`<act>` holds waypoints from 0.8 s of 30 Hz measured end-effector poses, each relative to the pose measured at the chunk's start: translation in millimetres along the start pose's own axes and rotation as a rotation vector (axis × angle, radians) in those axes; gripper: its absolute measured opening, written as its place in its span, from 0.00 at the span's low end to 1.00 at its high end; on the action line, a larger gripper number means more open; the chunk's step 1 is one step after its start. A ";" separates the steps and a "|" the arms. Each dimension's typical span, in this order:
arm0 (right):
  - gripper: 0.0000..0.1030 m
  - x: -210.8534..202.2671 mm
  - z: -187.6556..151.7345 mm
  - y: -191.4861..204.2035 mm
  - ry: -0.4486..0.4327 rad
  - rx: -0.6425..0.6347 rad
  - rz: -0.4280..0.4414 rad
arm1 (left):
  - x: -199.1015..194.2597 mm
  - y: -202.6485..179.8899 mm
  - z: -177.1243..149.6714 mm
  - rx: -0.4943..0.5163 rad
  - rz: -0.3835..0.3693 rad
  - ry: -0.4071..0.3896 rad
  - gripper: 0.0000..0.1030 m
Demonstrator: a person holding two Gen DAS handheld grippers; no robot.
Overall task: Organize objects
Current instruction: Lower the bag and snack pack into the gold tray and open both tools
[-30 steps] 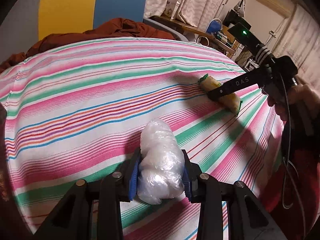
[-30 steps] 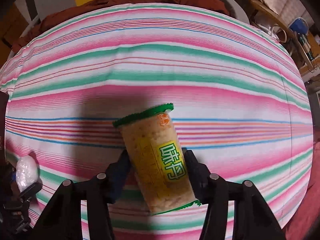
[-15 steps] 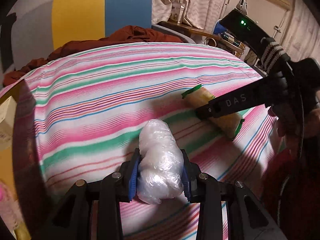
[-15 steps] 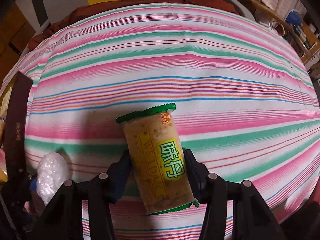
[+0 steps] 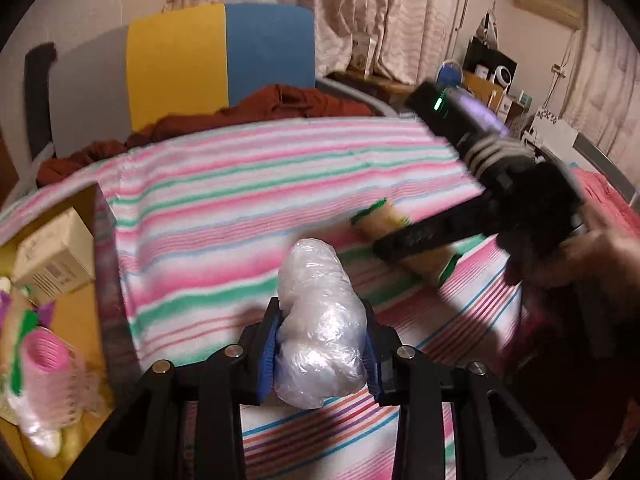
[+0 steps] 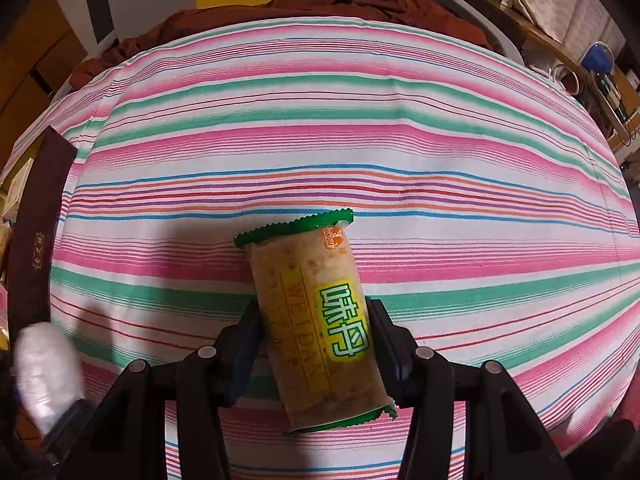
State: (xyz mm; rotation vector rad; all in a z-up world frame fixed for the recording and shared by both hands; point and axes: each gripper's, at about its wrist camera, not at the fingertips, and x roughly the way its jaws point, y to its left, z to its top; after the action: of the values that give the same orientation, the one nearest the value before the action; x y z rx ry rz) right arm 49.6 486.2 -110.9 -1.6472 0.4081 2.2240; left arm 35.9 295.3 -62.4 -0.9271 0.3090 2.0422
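Observation:
My left gripper (image 5: pixel 320 344) is shut on a crumpled clear plastic bag (image 5: pixel 320 320), held above the striped cloth (image 5: pixel 240 200). The bag also shows blurred at the far left of the right wrist view (image 6: pixel 44 364). My right gripper (image 6: pixel 316 336) is shut on a tan snack packet with green ends (image 6: pixel 316 316), held over the cloth (image 6: pixel 360 120). In the left wrist view the packet (image 5: pixel 404 236) shows at the right, partly hidden by the right gripper's black finger.
A box at the left (image 5: pixel 84 300) holds a cardboard carton (image 5: pixel 52 256), pink hair rollers (image 5: pixel 44 372) and other small items. A dark brown flap (image 6: pixel 36 232) stands at the cloth's left edge. A rust-brown garment (image 5: pixel 256 112) lies behind the cloth.
Both grippers have moved left with their loads still held. The box at the left has come into the left wrist view.

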 end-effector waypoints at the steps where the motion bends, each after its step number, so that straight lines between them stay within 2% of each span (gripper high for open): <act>1: 0.51 -1.4 1.2 0.5 -0.001 -0.001 0.000 | -6.3 0.0 0.8 0.001 0.001 -0.008 0.35; 2: 0.51 -2.3 0.1 -0.3 -0.001 -0.002 -0.001 | -13.0 -1.4 1.9 -0.001 0.005 -0.017 0.35; 3: 0.51 2.9 11.9 15.2 -0.001 -0.003 -0.003 | -17.7 -1.1 1.7 -0.003 0.009 -0.025 0.35; 9: 0.51 6.2 17.6 21.9 -0.003 -0.016 -0.007 | -45.2 7.9 4.6 -0.028 0.044 -0.051 0.35; 24: 0.51 3.4 2.9 19.3 -0.008 -0.058 -0.012 | -90.5 52.2 -1.8 -0.133 0.139 -0.122 0.35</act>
State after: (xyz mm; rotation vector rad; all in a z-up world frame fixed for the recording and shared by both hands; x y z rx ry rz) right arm 37.8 470.4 -112.9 -1.6652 0.3330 2.2527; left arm 28.7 208.1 -5.3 -0.8767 0.1774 2.2592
